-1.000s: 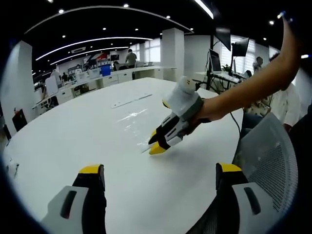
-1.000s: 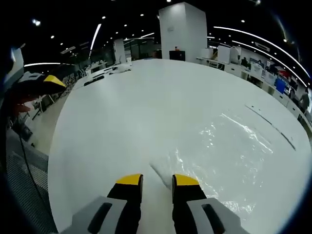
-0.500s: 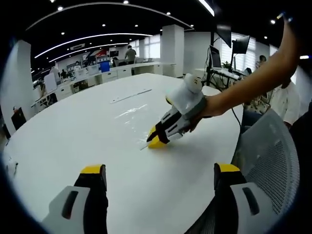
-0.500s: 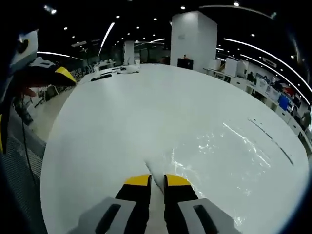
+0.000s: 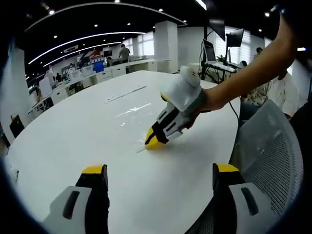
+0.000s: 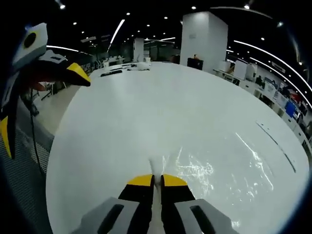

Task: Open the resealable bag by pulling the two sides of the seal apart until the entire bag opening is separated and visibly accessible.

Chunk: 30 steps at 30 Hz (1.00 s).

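Observation:
A clear resealable bag (image 5: 130,110) lies flat on the round white table (image 5: 73,131), glinting under the lights. In the right gripper view the bag (image 6: 219,170) spreads to the right, and its near corner runs up between my right gripper (image 6: 156,180) jaws, which are shut on it. From the left gripper view, the right gripper (image 5: 155,142) presses its yellow tips down at that corner, held by a person's hand. My left gripper (image 5: 159,169) hovers open over the table's near edge, a short way from the bag. The left gripper's yellow fingertips (image 6: 78,74) show at the left of the right gripper view.
A grey mesh chair (image 5: 273,156) stands at the table's right edge. A thin strip (image 5: 124,94) lies on the table beyond the bag; the same strip (image 6: 276,142) shows in the right gripper view. Desks, monitors and people fill the office behind.
My right gripper's jaws have closed from a small gap onto the bag's corner. The left gripper stays open, and its view has shifted slightly.

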Tool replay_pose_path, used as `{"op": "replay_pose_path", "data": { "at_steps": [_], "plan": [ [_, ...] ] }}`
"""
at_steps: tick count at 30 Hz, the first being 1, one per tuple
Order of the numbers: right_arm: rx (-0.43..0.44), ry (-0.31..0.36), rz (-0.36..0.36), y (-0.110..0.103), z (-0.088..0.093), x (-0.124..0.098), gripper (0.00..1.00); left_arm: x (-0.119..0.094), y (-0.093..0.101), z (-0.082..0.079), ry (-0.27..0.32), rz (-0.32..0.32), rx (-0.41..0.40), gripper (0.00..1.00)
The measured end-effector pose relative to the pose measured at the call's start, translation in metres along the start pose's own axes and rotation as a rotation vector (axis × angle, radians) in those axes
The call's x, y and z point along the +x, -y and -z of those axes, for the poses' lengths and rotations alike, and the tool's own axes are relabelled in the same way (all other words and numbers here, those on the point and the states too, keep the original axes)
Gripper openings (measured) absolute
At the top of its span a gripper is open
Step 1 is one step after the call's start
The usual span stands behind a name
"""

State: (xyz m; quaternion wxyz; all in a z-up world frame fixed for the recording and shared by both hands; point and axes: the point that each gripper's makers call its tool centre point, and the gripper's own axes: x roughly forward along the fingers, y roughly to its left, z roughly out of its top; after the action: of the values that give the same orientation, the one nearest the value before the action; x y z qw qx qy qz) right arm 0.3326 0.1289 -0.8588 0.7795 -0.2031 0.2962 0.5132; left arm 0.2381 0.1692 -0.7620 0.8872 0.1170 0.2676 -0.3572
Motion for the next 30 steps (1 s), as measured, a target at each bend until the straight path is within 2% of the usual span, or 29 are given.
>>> {"op": "replay_pose_path", "data": {
  "at_steps": [4, 9, 12, 15, 20, 24, 30],
  "plan": [
    [0.02, -0.016, -0.004, -0.005, 0.002, -0.004, 0.01, -0.001, -0.001, 0.002, -0.002, -0.008, -0.003, 0.87],
    [0.024, -0.034, -0.035, -0.021, 0.008, -0.014, 0.01, -0.003, 0.002, 0.001, 0.005, -0.005, 0.024, 0.82],
    [0.023, -0.031, -0.05, -0.028, 0.01, -0.02, 0.01, -0.003, 0.007, 0.0, 0.002, 0.01, 0.044, 0.82],
    [0.043, 0.001, -0.071, -0.038, 0.006, -0.027, 0.01, -0.002, 0.012, 0.001, -0.009, 0.018, 0.075, 0.81],
    [0.046, -0.003, -0.105, -0.051, 0.01, -0.037, 0.01, 0.0, 0.021, 0.004, -0.018, 0.041, 0.095, 0.79],
    [0.036, -0.007, -0.126, -0.061, 0.012, -0.047, 0.01, 0.001, 0.027, 0.007, -0.035, 0.053, 0.13, 0.77],
    [-0.04, -0.043, -0.181, -0.082, 0.02, -0.061, 0.01, 0.001, 0.034, 0.007, -0.05, 0.072, 0.167, 0.72]
  ]
}}
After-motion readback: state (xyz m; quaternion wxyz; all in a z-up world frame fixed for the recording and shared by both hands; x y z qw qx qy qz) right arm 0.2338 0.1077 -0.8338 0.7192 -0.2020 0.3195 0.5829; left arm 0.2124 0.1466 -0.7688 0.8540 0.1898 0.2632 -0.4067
